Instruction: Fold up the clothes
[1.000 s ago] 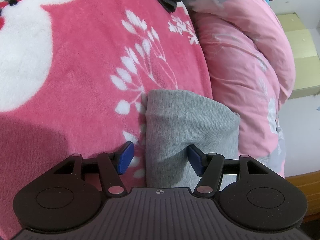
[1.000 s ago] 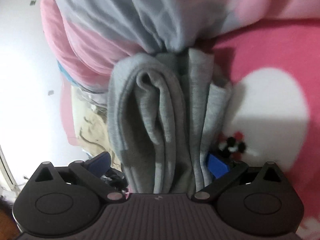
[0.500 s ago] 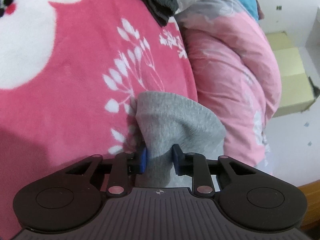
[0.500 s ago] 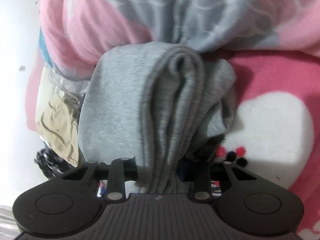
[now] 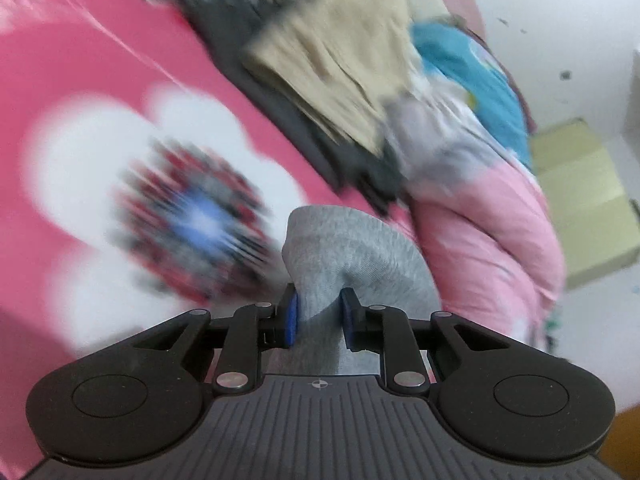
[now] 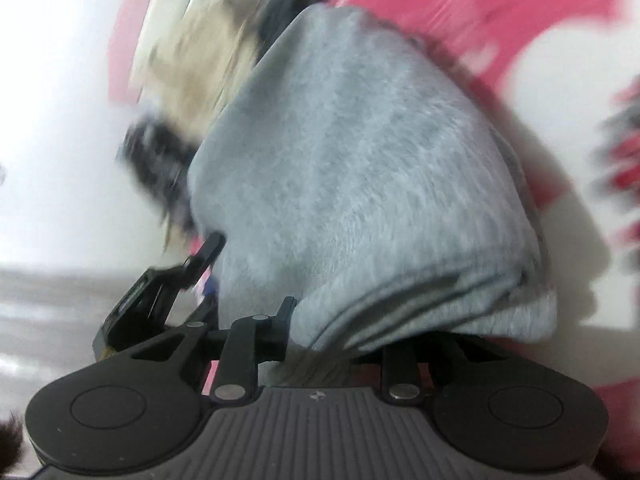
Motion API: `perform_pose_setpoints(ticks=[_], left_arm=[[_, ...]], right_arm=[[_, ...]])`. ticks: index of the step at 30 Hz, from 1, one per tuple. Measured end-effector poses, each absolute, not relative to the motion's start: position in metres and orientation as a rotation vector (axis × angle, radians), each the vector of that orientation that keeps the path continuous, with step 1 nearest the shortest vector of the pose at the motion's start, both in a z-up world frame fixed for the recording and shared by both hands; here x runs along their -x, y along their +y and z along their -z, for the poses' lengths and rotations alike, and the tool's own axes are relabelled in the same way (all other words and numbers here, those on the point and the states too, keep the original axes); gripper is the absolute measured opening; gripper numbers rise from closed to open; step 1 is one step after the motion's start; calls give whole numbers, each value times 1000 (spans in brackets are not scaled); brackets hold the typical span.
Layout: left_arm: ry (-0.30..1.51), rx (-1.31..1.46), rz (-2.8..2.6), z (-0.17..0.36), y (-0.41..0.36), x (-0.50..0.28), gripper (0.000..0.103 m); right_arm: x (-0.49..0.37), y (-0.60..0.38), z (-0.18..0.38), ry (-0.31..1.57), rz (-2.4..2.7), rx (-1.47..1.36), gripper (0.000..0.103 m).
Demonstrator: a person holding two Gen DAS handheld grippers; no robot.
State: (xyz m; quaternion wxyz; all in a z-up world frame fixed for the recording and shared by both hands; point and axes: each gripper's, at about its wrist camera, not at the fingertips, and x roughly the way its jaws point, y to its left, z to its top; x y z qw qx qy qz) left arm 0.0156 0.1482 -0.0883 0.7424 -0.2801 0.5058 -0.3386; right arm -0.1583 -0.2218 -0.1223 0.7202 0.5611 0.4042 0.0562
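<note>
A folded grey garment (image 5: 356,248) is pinched between the blue pads of my left gripper (image 5: 319,316), which is shut on its near edge. In the right wrist view the same grey garment (image 6: 360,168) fills the frame as a thick folded bundle. My right gripper (image 6: 332,340) is shut on it, its fingertips hidden under the cloth. The left gripper's black fingers (image 6: 200,260) show at the bundle's left side. The garment is held above the pink blanket (image 5: 80,80). Both views are motion-blurred.
A pile of clothes lies ahead on the bed: a beige piece (image 5: 340,60), dark pieces (image 5: 288,120) and a blue one (image 5: 480,92). A pink quilt (image 5: 492,248) is bunched at the right. A yellowish box (image 5: 588,200) stands by the white wall.
Both grippers, which closed on the grey garment half a second ago, have lifted it and swung it fast toward the clothes pile. The pile now fills the view ahead.
</note>
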Motion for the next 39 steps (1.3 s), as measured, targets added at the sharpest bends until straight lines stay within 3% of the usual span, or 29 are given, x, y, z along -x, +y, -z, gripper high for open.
perform_pose_setpoints(ticks=[3,5,8,11,13,17,21,24,26,27,35,39], left_arm=[[1083,530,584,87,193,-29,26],[1075,483,490,92,210,-33,33],[1073,519,448,89,229,-32,34],[1014,446,494,66,227,-12,37],[976,394,529,51,224,2,39],[945,217,719,33,185,50,39],[1026,31,784,51,149,80,39],[1046,-73,744,71,139,89,37],[1044,-61,740,75,140,89,37],[1048,-41,738,76,142,87,37],[976,-10,730,79,148,103,37],[951,33,720,81,154,107,37]], right_arm=[[128,-175,130,1005,-234,-1241,32],[115,-147,136,1106,-261,-1181,44],[121,-147,126,1142,-276,-1099,46],[111,-163,90,1110,-339,-953,42],[111,-162,53,1018,-401,-740,37],[101,-155,-4,801,-452,-393,36],[59,-130,3,709,-413,-216,23],[38,-126,42,765,-324,-128,21],[60,-153,87,903,-208,-78,3],[65,-160,99,932,-196,-95,0],[32,-109,37,796,-446,-87,4],[-28,-69,84,840,-492,-8,0]])
